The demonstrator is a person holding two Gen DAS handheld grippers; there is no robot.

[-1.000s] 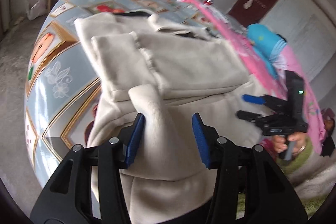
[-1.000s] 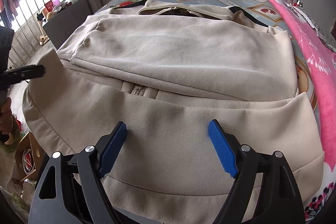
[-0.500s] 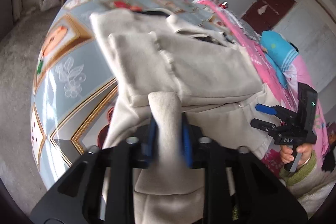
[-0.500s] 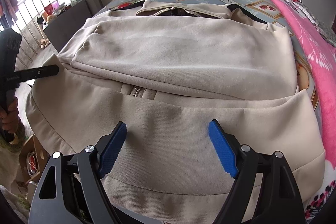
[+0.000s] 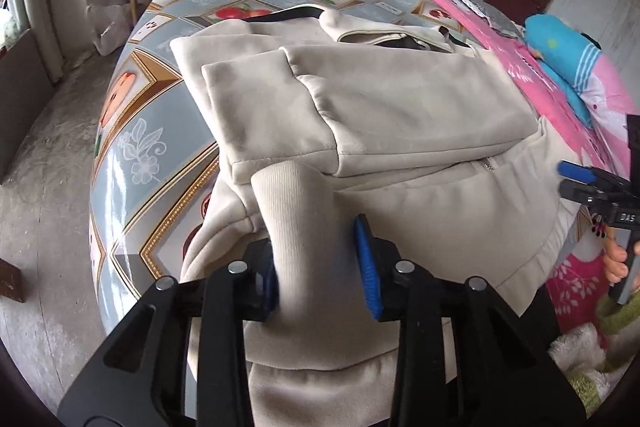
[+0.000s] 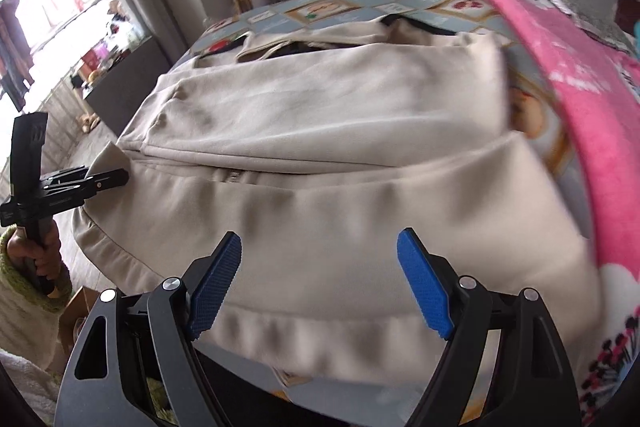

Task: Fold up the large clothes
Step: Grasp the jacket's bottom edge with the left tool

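A large cream jacket (image 5: 400, 107), soft and thick-looking, lay half folded across the patterned table (image 5: 132, 131). Our left tongs (image 5: 316, 259) were clamped on its ribbed cuff (image 5: 296, 195) at the near edge; our right tongs (image 6: 320, 283) hung apart over the near hem (image 6: 320, 331), which we judged the best hold.

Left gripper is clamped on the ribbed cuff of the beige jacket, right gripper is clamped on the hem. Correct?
Half right. The left gripper is shut on the ribbed cuff of the beige jacket, as the left wrist view shows. But the right gripper is open: in the right wrist view its jaws stand wide apart over the hem, holding nothing.
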